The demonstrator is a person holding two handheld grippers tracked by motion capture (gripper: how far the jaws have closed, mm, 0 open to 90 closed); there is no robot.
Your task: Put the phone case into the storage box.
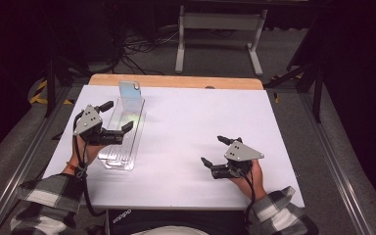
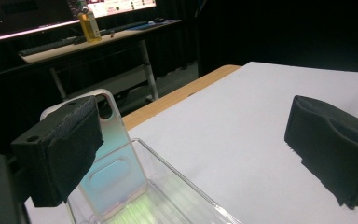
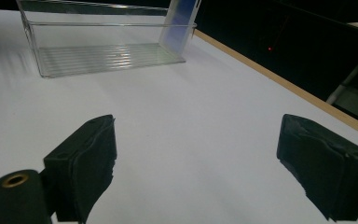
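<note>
A clear plastic tray (image 1: 120, 147) lies lengthwise on the left part of the white table (image 1: 200, 117). A translucent, iridescent phone case (image 1: 130, 93) stands upright at the tray's far end, leaning on its wall. My left gripper (image 1: 118, 115) hovers open over the tray's middle, nothing between its jaws. In the left gripper view the phone case (image 2: 116, 172) rises just behind the left jaw, inside the tray (image 2: 186, 198); the gripper (image 2: 191, 154) is wide open. My right gripper (image 1: 213, 150) rests open at the table's front right, facing the tray (image 3: 107, 56) and case (image 3: 179, 23); its jaws (image 3: 205, 168) hold nothing.
A wooden strip (image 1: 176, 81) runs along the table's far edge. Beyond it a white metal stand (image 1: 220, 34) and cables sit on the dark floor. A desk with a yellow bottle (image 2: 88, 23) stands farther back. White table surface stretches between the two grippers.
</note>
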